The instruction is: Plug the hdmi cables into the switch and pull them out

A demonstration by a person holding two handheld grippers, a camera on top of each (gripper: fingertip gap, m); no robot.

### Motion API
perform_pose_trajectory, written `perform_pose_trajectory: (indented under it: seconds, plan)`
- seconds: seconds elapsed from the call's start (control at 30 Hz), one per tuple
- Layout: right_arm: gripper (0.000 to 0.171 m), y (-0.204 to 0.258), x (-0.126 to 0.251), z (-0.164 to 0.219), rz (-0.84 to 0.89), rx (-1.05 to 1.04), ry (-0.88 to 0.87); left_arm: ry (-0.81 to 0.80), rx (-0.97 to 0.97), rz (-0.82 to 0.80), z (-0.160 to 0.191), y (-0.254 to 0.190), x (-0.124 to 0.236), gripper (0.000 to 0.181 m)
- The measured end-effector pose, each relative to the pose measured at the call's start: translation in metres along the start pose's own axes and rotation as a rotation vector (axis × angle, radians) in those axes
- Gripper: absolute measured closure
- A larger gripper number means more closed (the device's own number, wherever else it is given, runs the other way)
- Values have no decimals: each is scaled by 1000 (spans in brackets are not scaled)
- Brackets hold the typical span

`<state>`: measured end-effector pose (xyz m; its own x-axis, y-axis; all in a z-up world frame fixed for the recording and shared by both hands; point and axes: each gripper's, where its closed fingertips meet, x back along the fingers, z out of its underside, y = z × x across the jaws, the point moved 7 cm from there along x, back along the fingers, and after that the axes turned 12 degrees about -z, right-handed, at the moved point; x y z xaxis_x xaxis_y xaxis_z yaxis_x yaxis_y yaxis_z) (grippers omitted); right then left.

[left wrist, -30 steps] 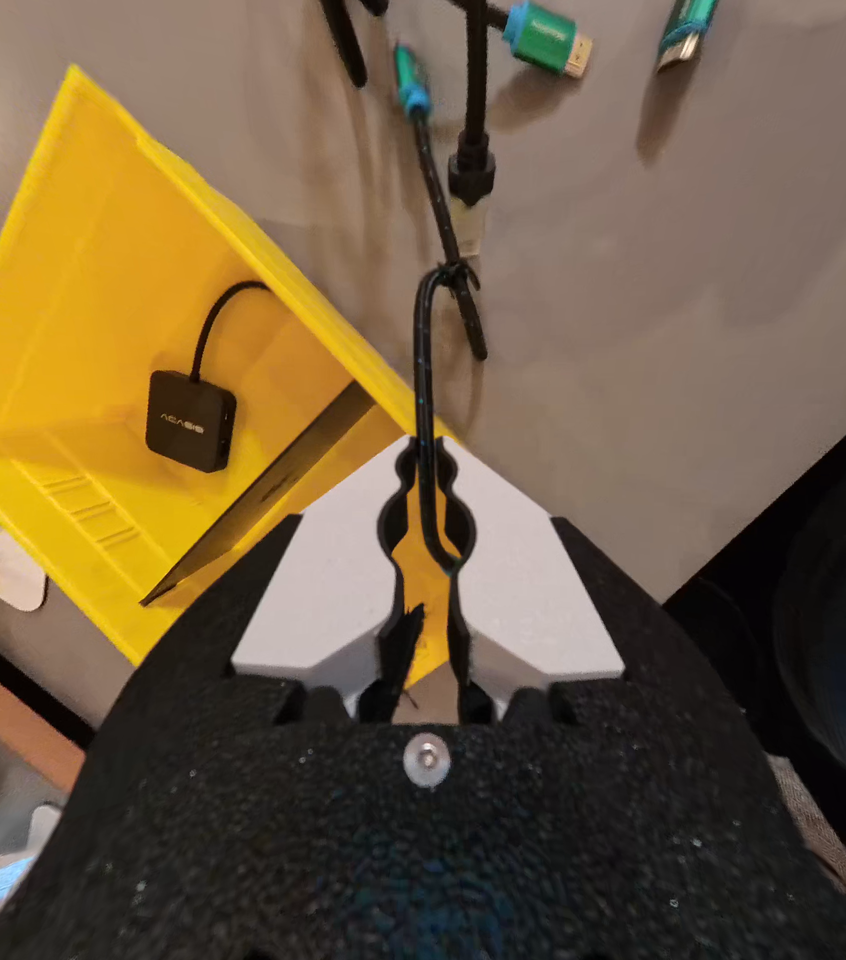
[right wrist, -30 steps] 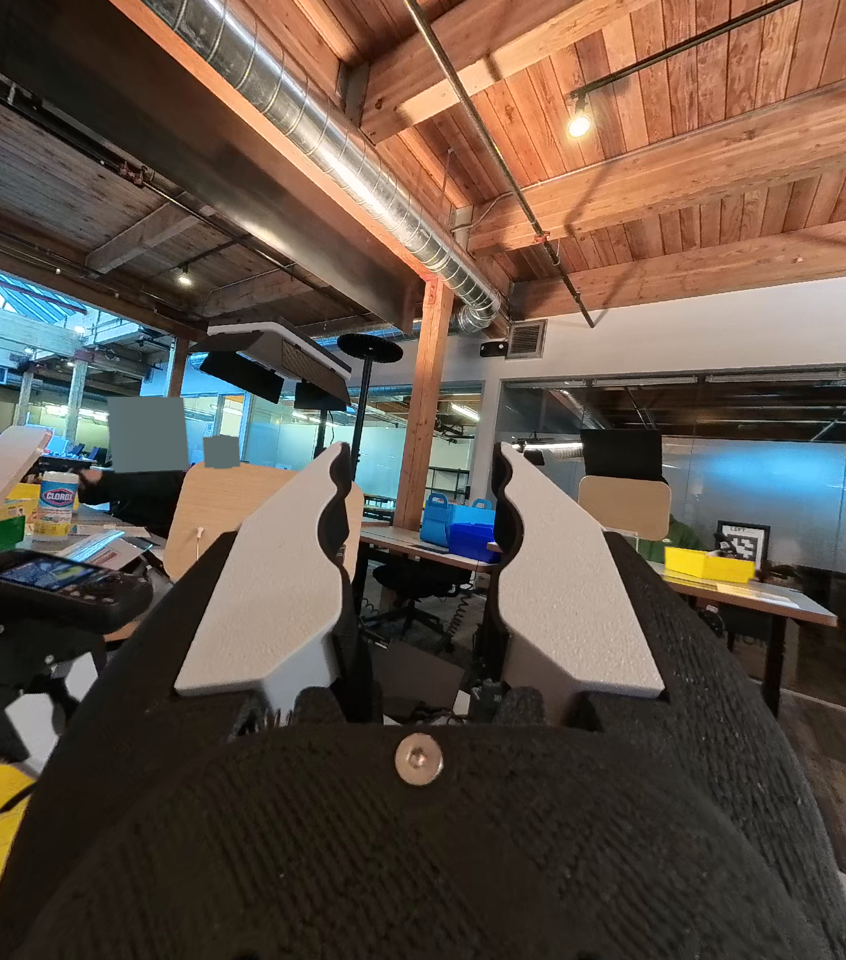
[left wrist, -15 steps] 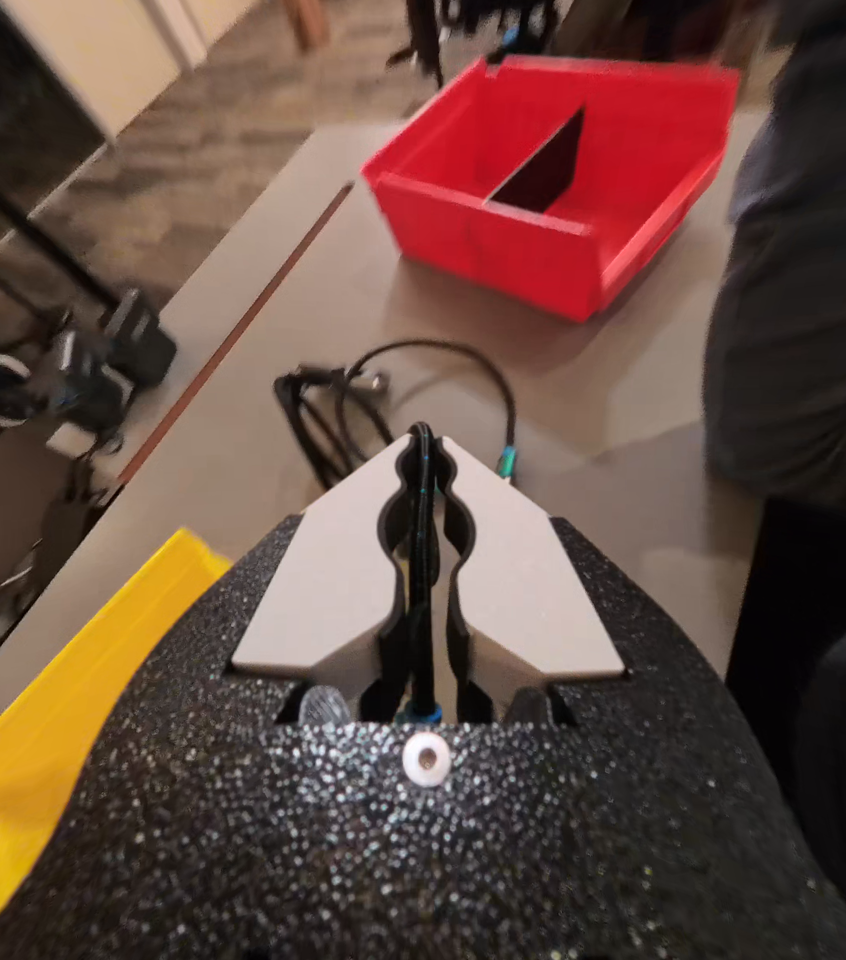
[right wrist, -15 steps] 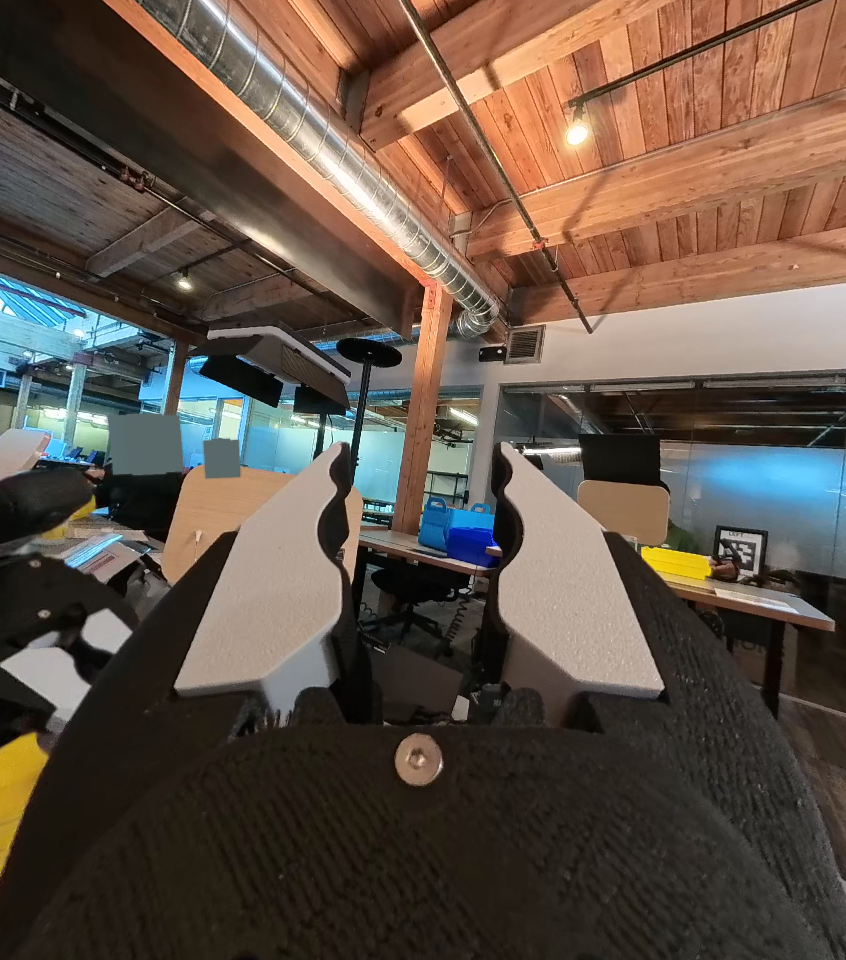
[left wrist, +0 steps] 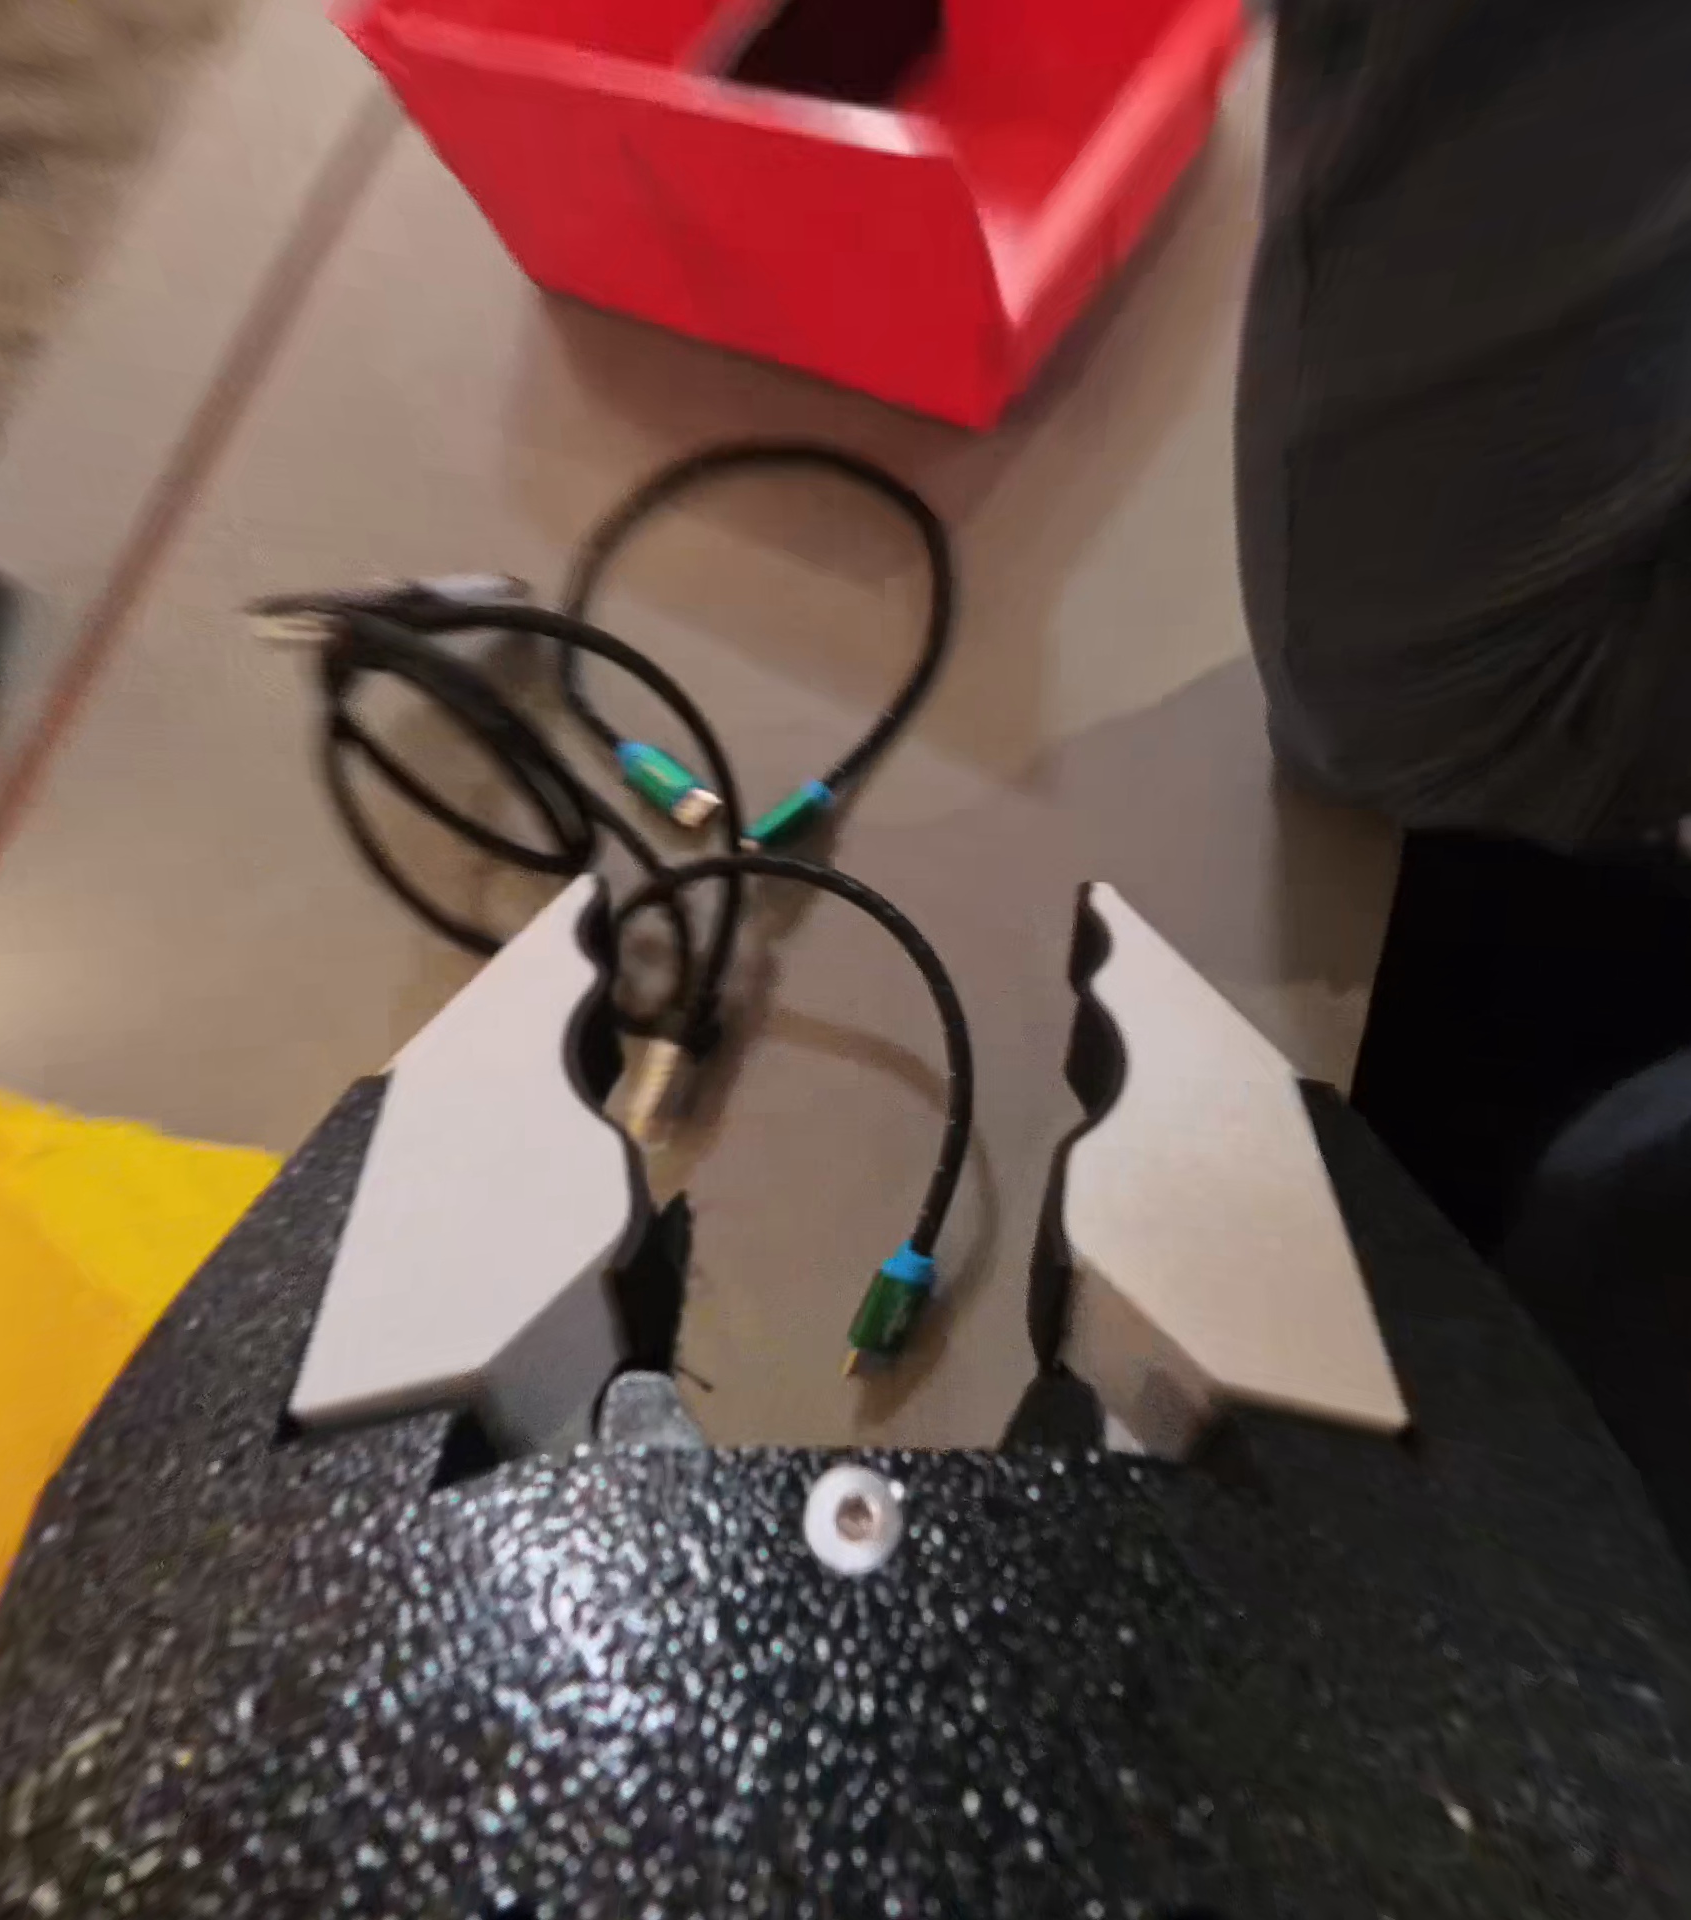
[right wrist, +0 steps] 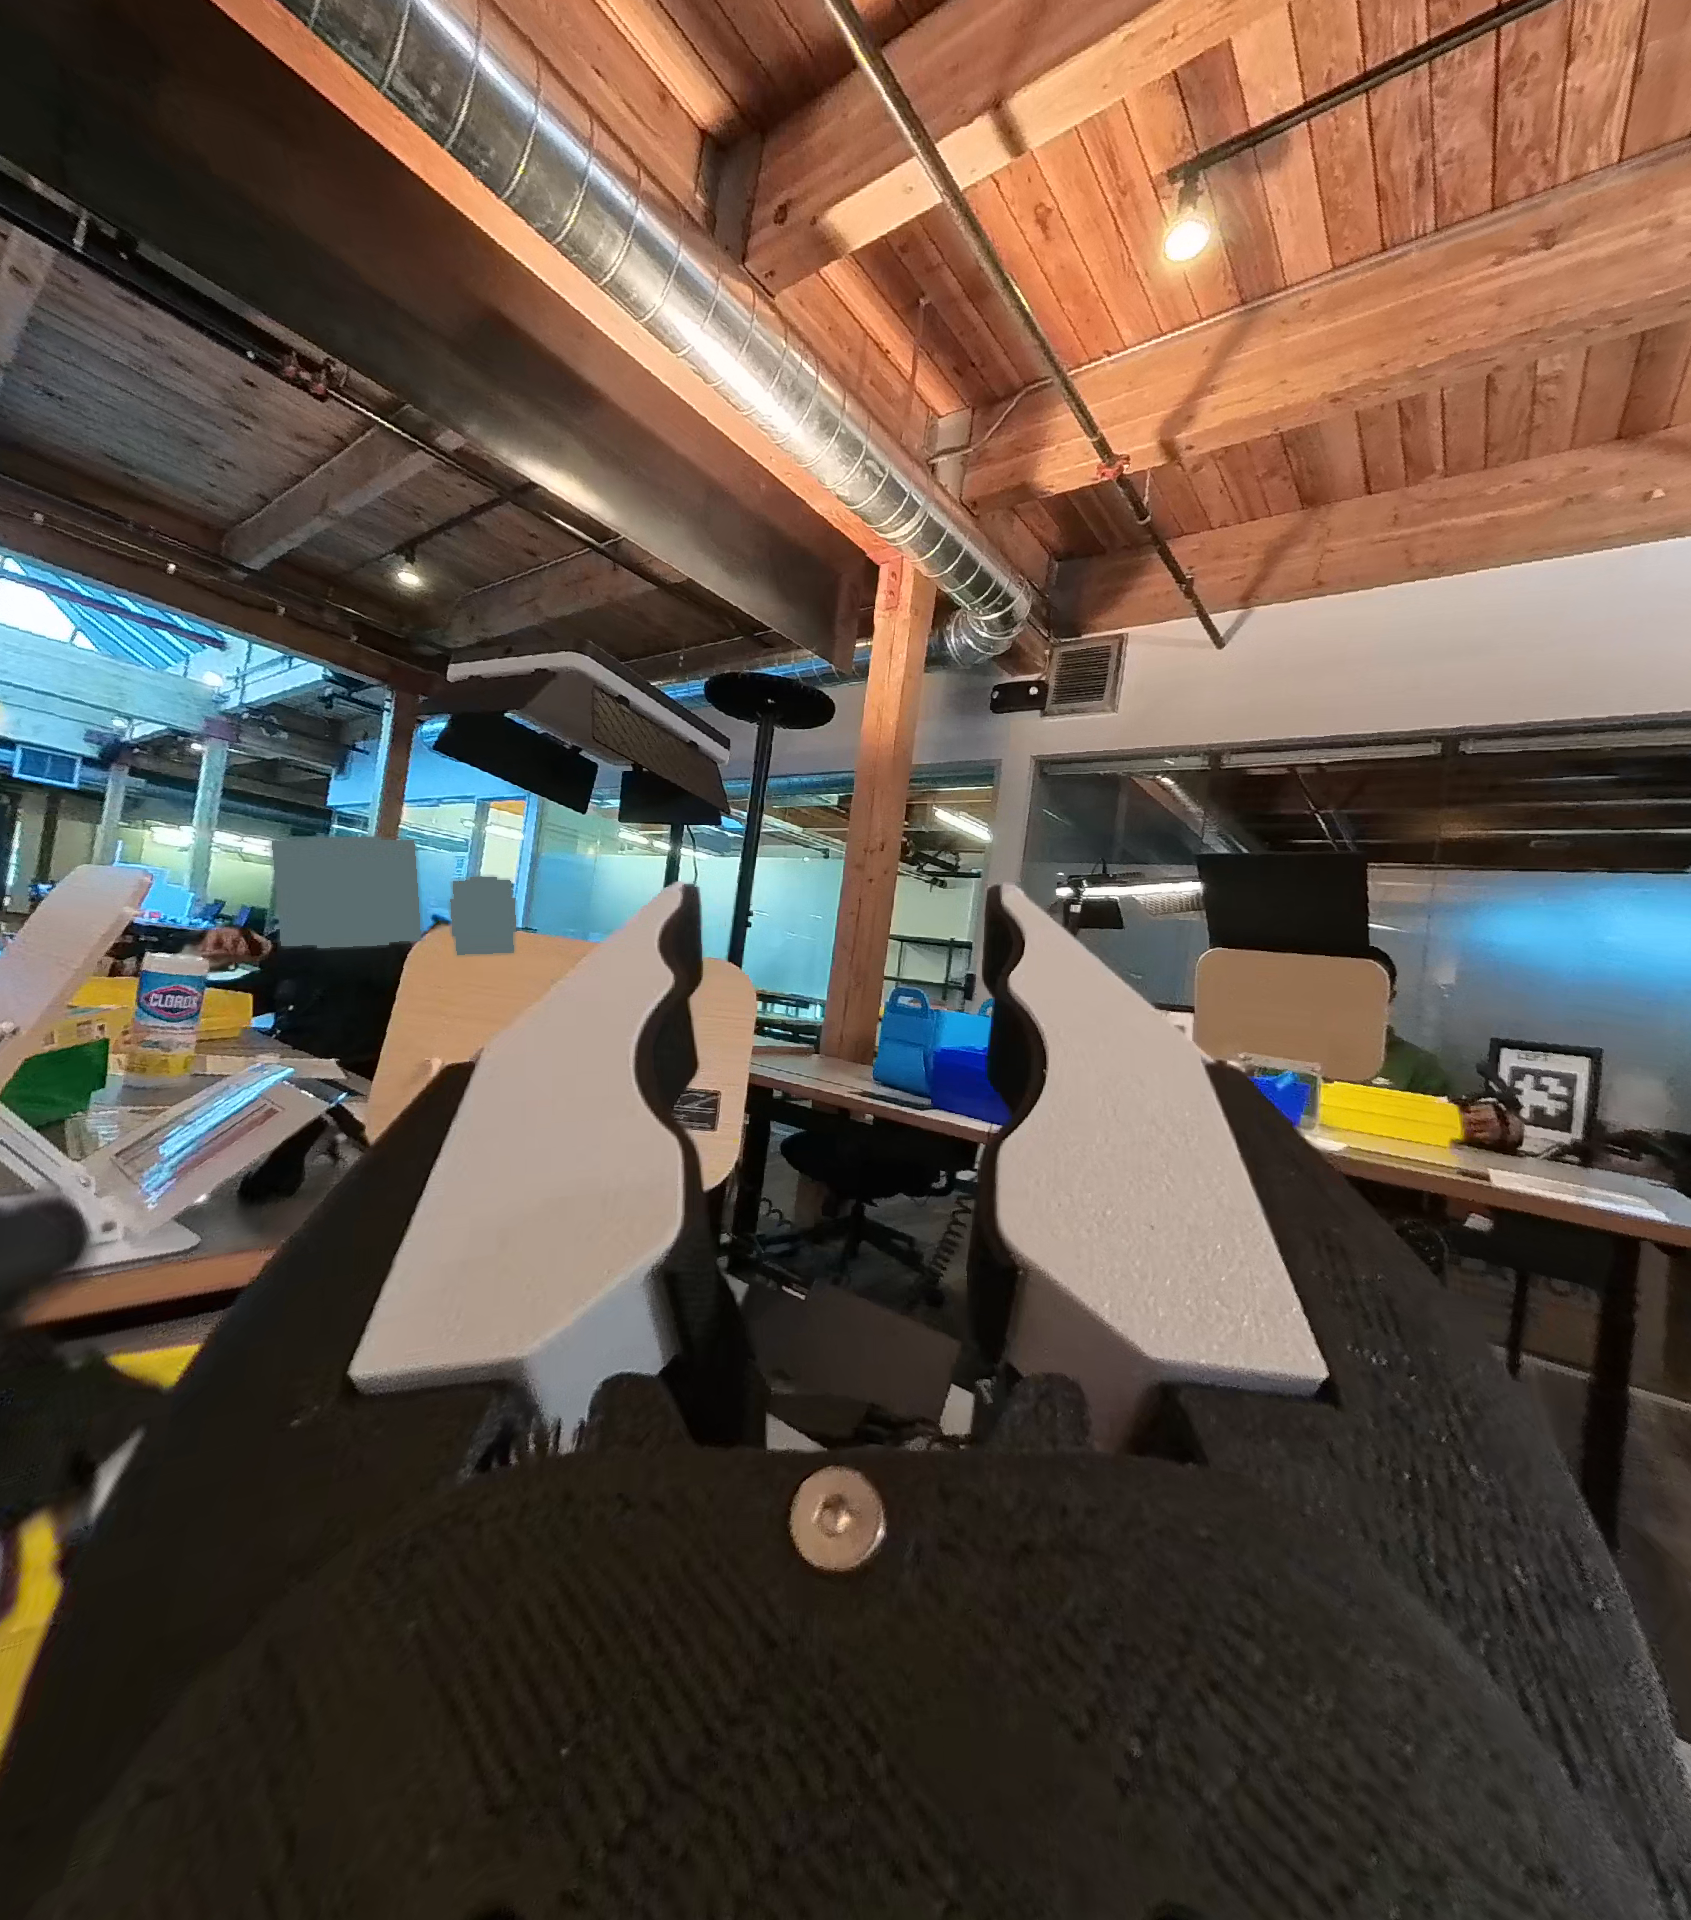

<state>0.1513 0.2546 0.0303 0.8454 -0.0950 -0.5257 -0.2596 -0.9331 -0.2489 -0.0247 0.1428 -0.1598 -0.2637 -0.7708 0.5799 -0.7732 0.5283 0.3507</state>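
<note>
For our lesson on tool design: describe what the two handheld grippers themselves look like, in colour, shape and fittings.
Both match. The left gripper and the right gripper each have a rough, speckled black body with a silver hex screw at its centre. Each carries two pale grey wedge-shaped fingers with wavy, scalloped inner edges. No cables or sleeves show on either.

Ahead of the claw, the red bin (left wrist: pixel 799 197) is cut off by the top edge. The black cables (left wrist: pixel 467 727) left of it smear with blur, their ends unreadable.
</note>
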Motion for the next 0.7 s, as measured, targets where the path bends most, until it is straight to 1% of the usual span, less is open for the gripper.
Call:
perform_pose_trajectory:
  seconds: [0.03,0.1,0.13,0.2,0.23,0.3,0.33,0.37,0.4,0.5,0.53,0.57,0.6,0.63,0.67,0.7]
  plan:
    - [118,-1,0,1,-3,-7,-1,-48,37,-67,-2,10,22,84]
    - [118,-3,1,2,-9,-22,-5,-42,107,-207,11,29,72,63]
    - [118,-3,1,2,-15,-31,-6,-25,144,-281,24,36,99,63]
    - [118,-4,3,2,-22,-45,-18,26,270,-447,58,45,146,71]
    - [118,-5,4,1,-24,-50,-30,80,349,-495,80,45,163,74]
    - [118,-5,6,-1,-28,-55,-50,236,524,-505,128,34,182,81]
    - [118,-5,6,-2,-27,-55,-54,332,617,-444,151,21,183,89]
    - [118,-5,6,-1,-27,-56,-53,416,706,-347,170,3,181,95]
    - [118,-4,5,-1,-28,-56,-52,457,775,-255,183,-13,178,97]
    - [117,0,1,-1,-38,-47,-40,513,864,-103,201,-52,165,106]
    - [117,2,0,-1,-41,-40,-34,531,842,-88,203,-60,158,111]
    - [117,5,-2,-1,-46,-34,-29,540,804,-127,206,-63,150,117]
    - [117,7,-4,-2,-55,-30,-24,572,752,-192,213,-67,141,115]
    - [118,10,-6,-2,-63,-26,-20,658,700,-227,225,-76,133,112]
    - [117,13,-7,-2,-71,-21,-15,773,671,-220,241,-90,125,110]
    - [118,15,-9,-2,-78,-14,-12,870,689,-166,257,-109,117,107]
